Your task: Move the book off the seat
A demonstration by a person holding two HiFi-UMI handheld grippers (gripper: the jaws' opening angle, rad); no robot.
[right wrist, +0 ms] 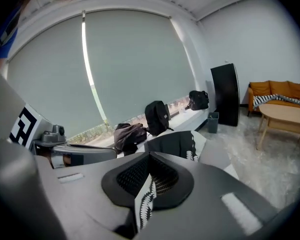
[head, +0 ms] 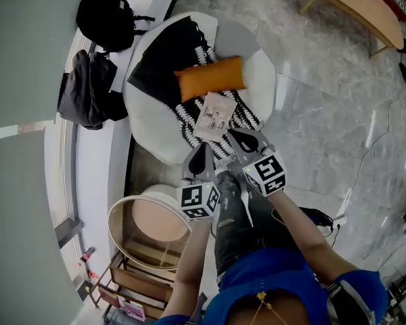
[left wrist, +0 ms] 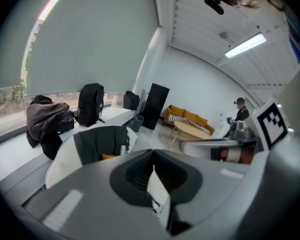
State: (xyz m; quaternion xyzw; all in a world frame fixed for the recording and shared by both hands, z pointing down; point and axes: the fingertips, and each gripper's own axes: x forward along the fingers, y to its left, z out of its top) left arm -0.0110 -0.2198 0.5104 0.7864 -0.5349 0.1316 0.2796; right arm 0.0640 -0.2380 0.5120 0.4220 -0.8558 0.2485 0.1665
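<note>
The book [head: 214, 116] lies flat on the round white seat [head: 149, 124], on a black-and-white throw [head: 169, 59] and just in front of an orange cushion [head: 210, 78]. My left gripper [head: 201, 156] is at the seat's near edge, a little short of the book's near-left corner, and its jaws are shut with nothing held. My right gripper [head: 243, 141] is beside it, close to the book's near-right corner, also shut and empty. In both gripper views the closed jaws [left wrist: 152, 154] [right wrist: 150, 156] hide the book; only a sliver of patterned throw shows between them.
A black backpack [head: 105, 15] and a dark jacket [head: 86, 90] sit on the window ledge left of the seat. A round side table [head: 152, 222] and a low shelf stand near left. A wooden table [head: 362, 5] is far right. A cable crosses the marble floor.
</note>
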